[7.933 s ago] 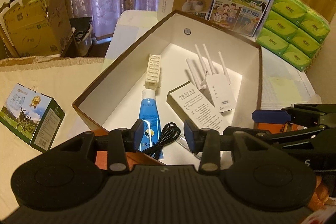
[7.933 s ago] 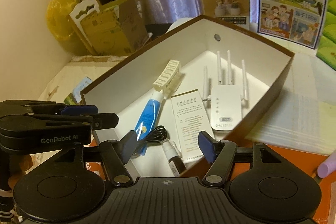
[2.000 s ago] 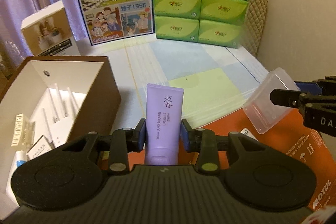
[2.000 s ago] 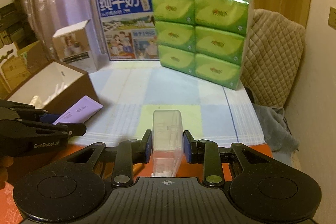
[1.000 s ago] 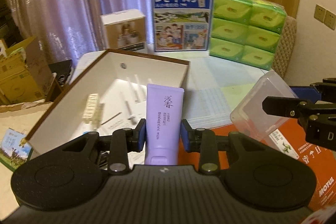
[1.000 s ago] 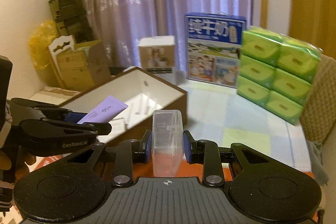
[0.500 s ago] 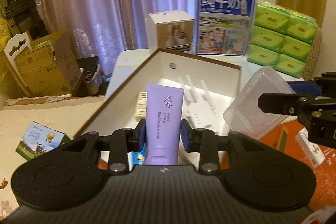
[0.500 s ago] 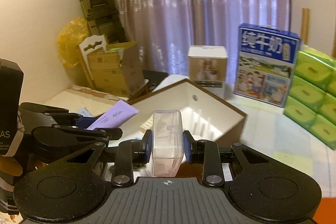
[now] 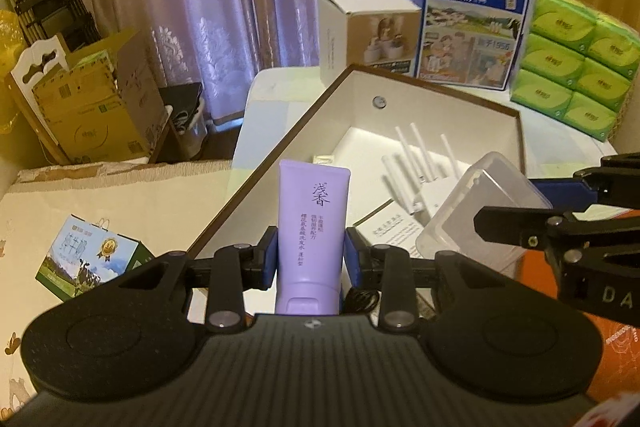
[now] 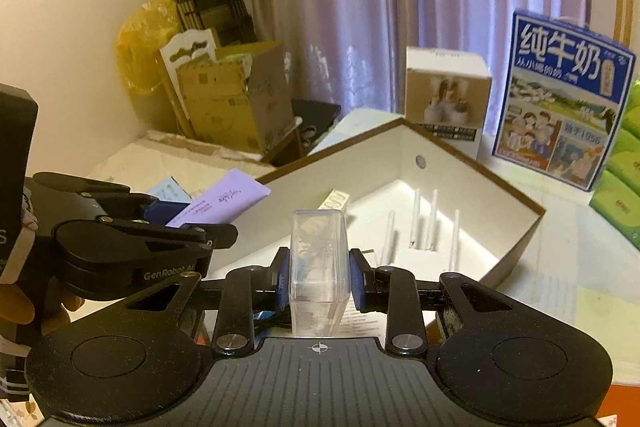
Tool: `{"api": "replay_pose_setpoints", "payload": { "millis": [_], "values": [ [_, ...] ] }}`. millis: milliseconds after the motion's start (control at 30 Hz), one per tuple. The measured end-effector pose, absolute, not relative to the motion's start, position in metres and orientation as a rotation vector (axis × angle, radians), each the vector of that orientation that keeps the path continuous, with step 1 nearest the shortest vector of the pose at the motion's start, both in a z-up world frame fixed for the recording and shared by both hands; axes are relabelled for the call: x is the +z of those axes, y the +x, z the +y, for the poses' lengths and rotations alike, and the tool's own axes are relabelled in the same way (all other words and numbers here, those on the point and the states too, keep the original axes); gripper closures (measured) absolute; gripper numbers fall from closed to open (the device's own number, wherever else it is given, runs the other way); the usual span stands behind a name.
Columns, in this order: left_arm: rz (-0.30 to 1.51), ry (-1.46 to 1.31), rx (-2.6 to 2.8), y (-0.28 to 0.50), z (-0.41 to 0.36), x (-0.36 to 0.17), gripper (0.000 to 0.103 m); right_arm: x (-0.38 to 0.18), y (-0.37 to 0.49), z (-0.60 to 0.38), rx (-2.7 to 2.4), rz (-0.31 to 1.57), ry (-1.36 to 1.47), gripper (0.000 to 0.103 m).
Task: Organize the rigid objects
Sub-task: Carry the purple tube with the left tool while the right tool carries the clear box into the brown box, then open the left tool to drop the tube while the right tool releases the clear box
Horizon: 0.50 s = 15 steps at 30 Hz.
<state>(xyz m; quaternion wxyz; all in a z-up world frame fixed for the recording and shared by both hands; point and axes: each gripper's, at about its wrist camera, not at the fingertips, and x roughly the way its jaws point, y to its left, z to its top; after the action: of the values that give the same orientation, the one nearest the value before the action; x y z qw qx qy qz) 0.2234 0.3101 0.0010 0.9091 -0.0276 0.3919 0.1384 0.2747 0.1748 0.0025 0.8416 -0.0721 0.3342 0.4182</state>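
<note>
- The brown box (image 9: pixel 448 107) with white walls fills the middle of both views now; two seconds ago it sat only at the left edge, with the green tissue packs (image 9: pixel 576 67) dead ahead. Both hands have swung across the desk (image 10: pixel 568 283) to face the box.
- Inside it lie a white router (image 9: pixel 432 183) with its aerials up and a printed leaflet (image 9: pixel 384 227), centre right in the left wrist view.
- The left hand-held gripper (image 9: pixel 310 259) is clamped on an upright purple tube (image 9: pixel 312 223), low centre of its frame, unchanged in the grip.
- The right hand-held gripper (image 10: pixel 318 279) is clamped on a clear plastic case (image 10: pixel 318 267), low centre of its frame, over the box's near edge.
- My reading: both things are carried to the box but not yet set down, so the task stands at lowering them in and letting go, with free floor beside the router.
</note>
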Motion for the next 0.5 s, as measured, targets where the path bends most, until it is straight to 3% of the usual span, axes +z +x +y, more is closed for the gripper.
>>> {"api": "replay_pose_setpoints", "payload": {
  "millis": [500],
  "values": [
    [0.886, -0.080, 0.276, 0.251, 0.342, -0.029, 0.073, -0.031, 0.309, 0.213, 0.876, 0.814, -0.169, 0.076]
  ]
}}
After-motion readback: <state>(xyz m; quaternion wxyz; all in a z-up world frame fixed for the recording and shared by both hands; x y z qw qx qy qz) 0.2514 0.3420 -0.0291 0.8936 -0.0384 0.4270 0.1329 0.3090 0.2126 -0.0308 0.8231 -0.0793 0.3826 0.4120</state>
